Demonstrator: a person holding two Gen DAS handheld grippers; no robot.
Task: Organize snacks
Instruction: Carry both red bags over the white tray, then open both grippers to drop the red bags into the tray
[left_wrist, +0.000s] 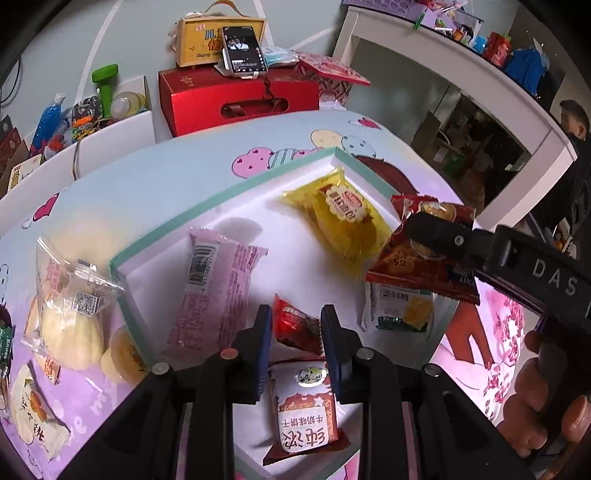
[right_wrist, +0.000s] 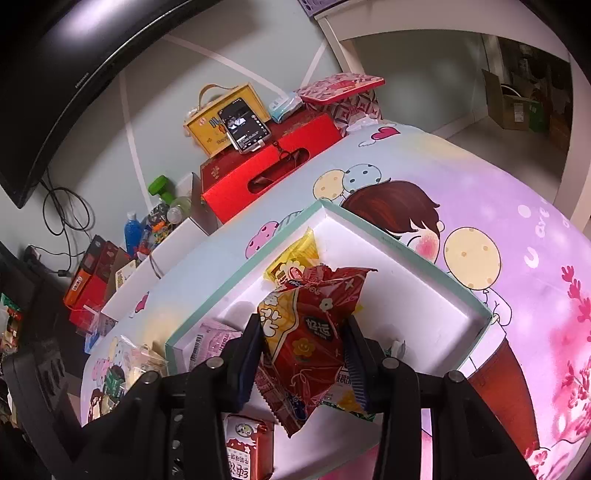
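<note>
The tray (left_wrist: 236, 184) looks like matt white card with a smooth pale-green rim. Inside it, the pink packet (left_wrist: 218, 291) is matt, faintly crinkled film, and the yellow packet (left_wrist: 341, 218) beyond it is glossy, translucent plastic. The red packet (right_wrist: 314, 332) over the tray is shiny, creased foil-like film with a serrated edge. Left of the tray, the clear bag (left_wrist: 70, 306) is thin, wrinkled see-through plastic. The tablecloth (left_wrist: 166, 166) under the tray is smooth and slightly sheeny, printed with cartoons. Behind the tray, the red box (left_wrist: 236, 99) looks like satin-finished card. The gripper fingers (left_wrist: 264, 332) are matt black plastic with ribbed blue pads.
</note>
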